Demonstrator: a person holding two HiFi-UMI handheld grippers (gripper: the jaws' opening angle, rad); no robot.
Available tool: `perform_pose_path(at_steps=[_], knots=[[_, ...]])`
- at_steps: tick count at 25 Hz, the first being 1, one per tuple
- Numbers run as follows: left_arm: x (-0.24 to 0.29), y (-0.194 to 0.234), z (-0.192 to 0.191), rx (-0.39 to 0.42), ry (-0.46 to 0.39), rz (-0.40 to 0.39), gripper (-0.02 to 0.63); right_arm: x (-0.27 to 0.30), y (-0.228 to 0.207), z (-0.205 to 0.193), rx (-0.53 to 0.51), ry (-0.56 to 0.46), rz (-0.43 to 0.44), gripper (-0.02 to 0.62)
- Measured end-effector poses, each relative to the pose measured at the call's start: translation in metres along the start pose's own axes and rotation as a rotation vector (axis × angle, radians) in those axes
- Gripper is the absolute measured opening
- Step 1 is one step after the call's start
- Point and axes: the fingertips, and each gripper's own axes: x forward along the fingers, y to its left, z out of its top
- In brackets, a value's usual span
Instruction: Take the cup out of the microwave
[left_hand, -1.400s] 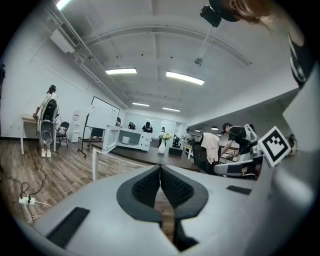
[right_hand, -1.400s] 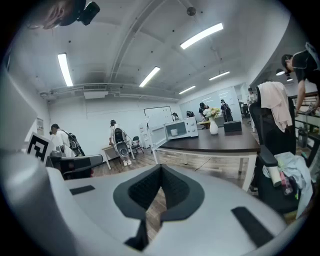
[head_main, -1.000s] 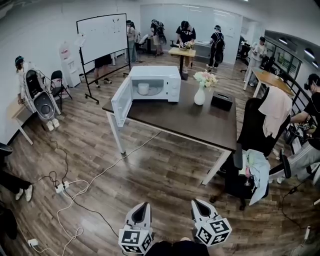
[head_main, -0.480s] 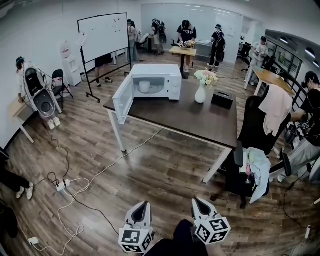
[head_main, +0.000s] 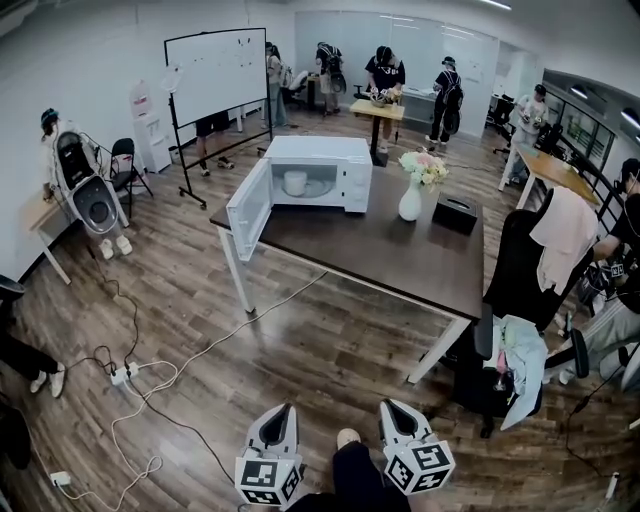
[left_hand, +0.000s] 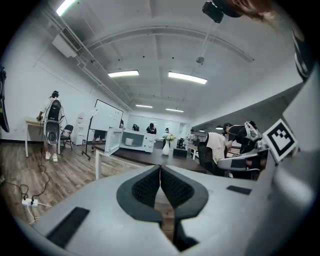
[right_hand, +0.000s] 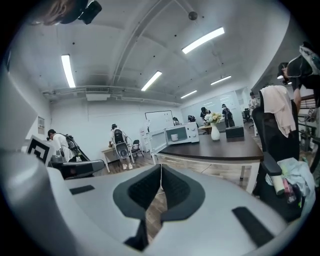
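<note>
We found the room evenly bright under white ceiling strip lights (left_hand: 187, 77); shadows beneath the worktop (head_main: 400, 250) were faint; straight lines bowed toward every edge; both gripper views had black rounded corners, and their nearest foreground was soft.

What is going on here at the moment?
A person holds the left gripper and the right gripper low over the wooden floor, both shut and empty, well away from the table. On it the microwave stands with its door open and the white cup inside, not yet taken.
</note>
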Motion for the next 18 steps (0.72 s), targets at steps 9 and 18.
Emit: perform_pose_path(at_steps=[9, 18], knots=[[0.100, 0.017, 0.028, 0.013, -0.009, 0.026, 0.006, 0.089, -0.054, 0.028, -0.032, 0.031, 0.025, -0.005], [0.182, 0.032, 0.049, 0.018, -0.006, 0.058, 0.006, 0.160, -0.100, 0.056, -0.031, 0.053, 0.052, -0.005]])
